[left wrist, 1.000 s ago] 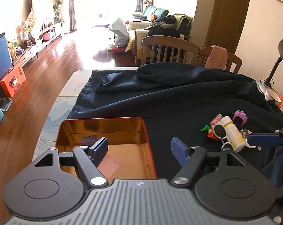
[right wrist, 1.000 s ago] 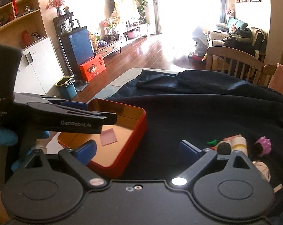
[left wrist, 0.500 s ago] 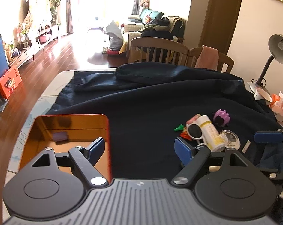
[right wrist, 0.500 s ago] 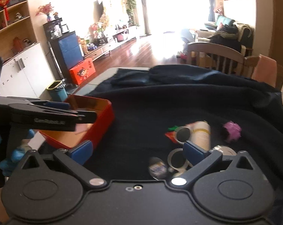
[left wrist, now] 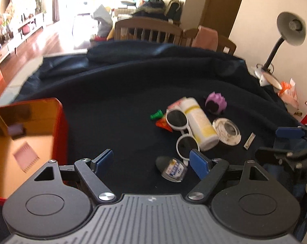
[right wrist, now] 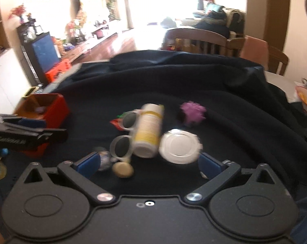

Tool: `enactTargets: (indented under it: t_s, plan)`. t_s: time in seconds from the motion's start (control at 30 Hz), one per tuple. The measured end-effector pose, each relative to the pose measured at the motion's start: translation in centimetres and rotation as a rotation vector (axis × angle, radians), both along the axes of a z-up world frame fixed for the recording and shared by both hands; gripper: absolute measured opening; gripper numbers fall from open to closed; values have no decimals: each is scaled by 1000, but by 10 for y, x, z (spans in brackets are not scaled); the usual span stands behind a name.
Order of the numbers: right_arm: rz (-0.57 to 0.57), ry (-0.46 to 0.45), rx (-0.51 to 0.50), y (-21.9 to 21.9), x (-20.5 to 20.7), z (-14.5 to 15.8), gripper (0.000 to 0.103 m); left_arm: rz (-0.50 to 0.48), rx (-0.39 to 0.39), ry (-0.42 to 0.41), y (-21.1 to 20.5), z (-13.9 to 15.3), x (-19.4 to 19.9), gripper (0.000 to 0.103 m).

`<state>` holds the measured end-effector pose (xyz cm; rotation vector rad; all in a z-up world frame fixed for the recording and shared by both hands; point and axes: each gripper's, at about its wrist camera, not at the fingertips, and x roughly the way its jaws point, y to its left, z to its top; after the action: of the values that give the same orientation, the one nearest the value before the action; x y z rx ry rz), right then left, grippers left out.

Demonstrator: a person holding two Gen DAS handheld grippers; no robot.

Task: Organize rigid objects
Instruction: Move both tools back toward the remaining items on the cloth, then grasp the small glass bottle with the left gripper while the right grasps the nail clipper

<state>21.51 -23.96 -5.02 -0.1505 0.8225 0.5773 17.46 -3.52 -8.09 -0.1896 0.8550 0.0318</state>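
Observation:
A pile of small objects lies on the dark cloth: white sunglasses [left wrist: 180,130] [right wrist: 124,134], a white bottle with yellow label [left wrist: 199,124] [right wrist: 149,130], a round clear lid [left wrist: 226,131] [right wrist: 179,145], a purple spiky ball [left wrist: 215,102] [right wrist: 192,111], a green piece [left wrist: 155,114], an orange piece [left wrist: 163,124], a small capped jar [left wrist: 171,168]. A beige pebble [right wrist: 122,169] lies near me. The red tray [left wrist: 29,134] [right wrist: 43,109] sits at left. My left gripper [left wrist: 152,162] is open and empty beside the jar. My right gripper [right wrist: 149,164] is open and empty over the pile's near edge.
A small white strip [left wrist: 249,141] lies right of the lid. The tray holds a pink card [left wrist: 26,159] and a small lilac block [left wrist: 15,130]. A desk lamp [left wrist: 285,40] stands at far right. Wooden chairs [left wrist: 149,30] stand behind the table.
Both grippers have swung right, from the red tray toward the pile, and moved closer to it. Both stay open and empty.

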Motion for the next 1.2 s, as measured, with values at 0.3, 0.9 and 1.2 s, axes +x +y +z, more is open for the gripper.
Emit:
enactTargets:
  t_s: [0.3, 0.9, 1.2]
  plan:
    - [-138, 59, -38, -33, 35, -32, 97, -42, 38, 45, -19, -32, 20, 82]
    - [-359, 179, -56, -48, 79, -68, 70, -140, 97, 95, -43, -72, 41, 82]
    - [-391, 187, -88, -44, 81, -72, 45, -167, 130, 82, -46, -77, 42, 79]
